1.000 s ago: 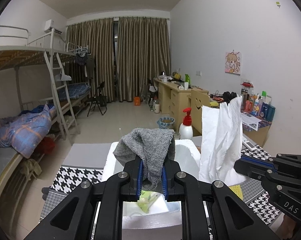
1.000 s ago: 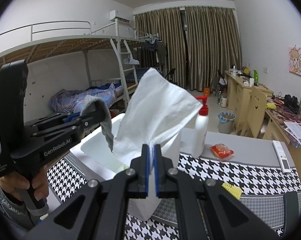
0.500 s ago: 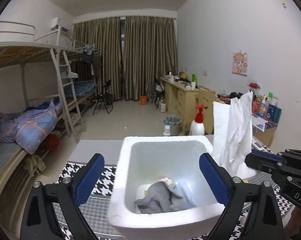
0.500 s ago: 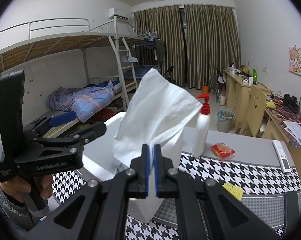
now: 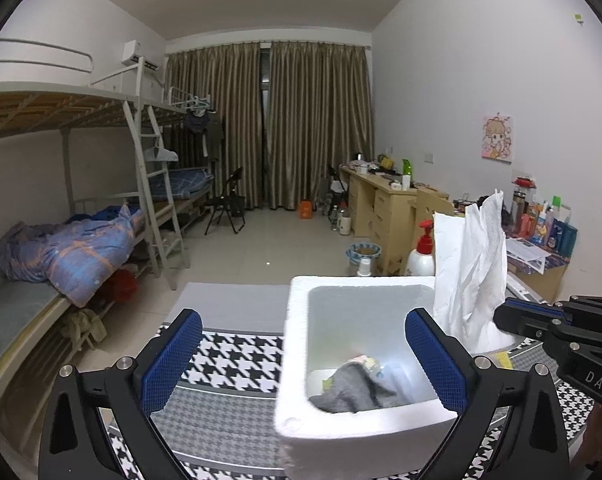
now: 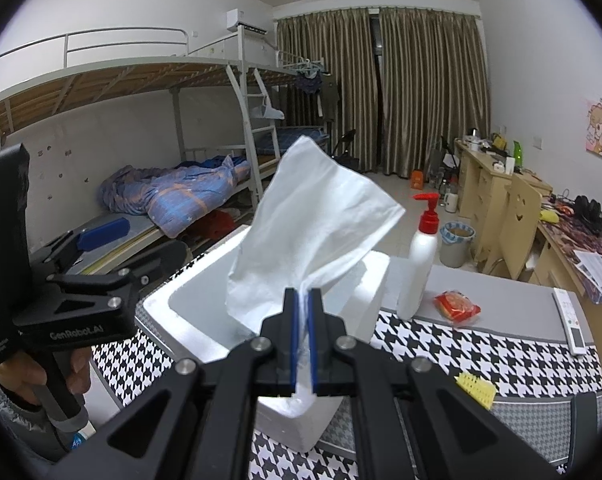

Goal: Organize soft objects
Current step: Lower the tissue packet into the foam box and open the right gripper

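Observation:
A white foam box (image 5: 341, 428) stands on the houndstooth tablecloth (image 5: 229, 364). Inside it lies a crumpled grey cloth (image 5: 357, 388) on top of other soft items. My left gripper (image 5: 303, 320) hangs over the box's near left corner. Its jaws are opening wide and nothing is gripped between them. My right gripper (image 6: 304, 296) is shut on a white tissue (image 6: 313, 224), which stands upright above the right side of the box (image 6: 189, 300). From the right wrist view, the left gripper (image 6: 141, 244) is at the left, held by a hand.
A white pump bottle (image 6: 419, 276) with a red top stands behind the box. A red snack packet (image 6: 457, 304), a yellow sponge (image 6: 475, 386) and a remote (image 6: 573, 320) lie on the table to the right. A bunk bed (image 5: 81, 248) is across the floor on the left.
My left gripper opened and let go of the grey cloth, which dropped into the foam box. The gripper then shifted left. My right gripper kept still with the tissue.

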A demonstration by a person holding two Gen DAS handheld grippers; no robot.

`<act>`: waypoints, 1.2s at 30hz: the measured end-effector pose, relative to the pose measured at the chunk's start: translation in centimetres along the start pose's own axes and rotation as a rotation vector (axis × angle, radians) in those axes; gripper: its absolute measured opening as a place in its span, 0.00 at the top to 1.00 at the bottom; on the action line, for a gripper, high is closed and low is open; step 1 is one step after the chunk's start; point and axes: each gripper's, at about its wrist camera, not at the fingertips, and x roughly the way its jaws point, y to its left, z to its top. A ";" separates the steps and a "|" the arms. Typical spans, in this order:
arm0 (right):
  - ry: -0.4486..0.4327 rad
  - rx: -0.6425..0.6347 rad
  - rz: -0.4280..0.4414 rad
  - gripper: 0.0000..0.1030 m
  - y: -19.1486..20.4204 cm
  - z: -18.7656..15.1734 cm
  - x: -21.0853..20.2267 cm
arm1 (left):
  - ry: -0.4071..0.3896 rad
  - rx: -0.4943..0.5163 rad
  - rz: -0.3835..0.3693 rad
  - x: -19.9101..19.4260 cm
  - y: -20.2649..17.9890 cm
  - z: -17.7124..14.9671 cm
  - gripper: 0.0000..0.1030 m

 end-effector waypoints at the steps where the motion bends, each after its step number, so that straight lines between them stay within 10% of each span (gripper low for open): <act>1: 0.000 -0.001 0.002 0.94 0.1 0.0 0.1 | 0.000 -0.002 0.002 -0.1 0.1 0.0 0.01; 29: 0.090 0.023 0.020 0.92 1.4 0.1 3.4 | -0.002 -0.024 0.030 -1.0 2.1 -1.6 0.01; 36: 0.072 0.041 0.025 0.36 1.4 0.0 2.9 | 0.005 -0.036 0.032 -1.2 2.5 -2.1 0.01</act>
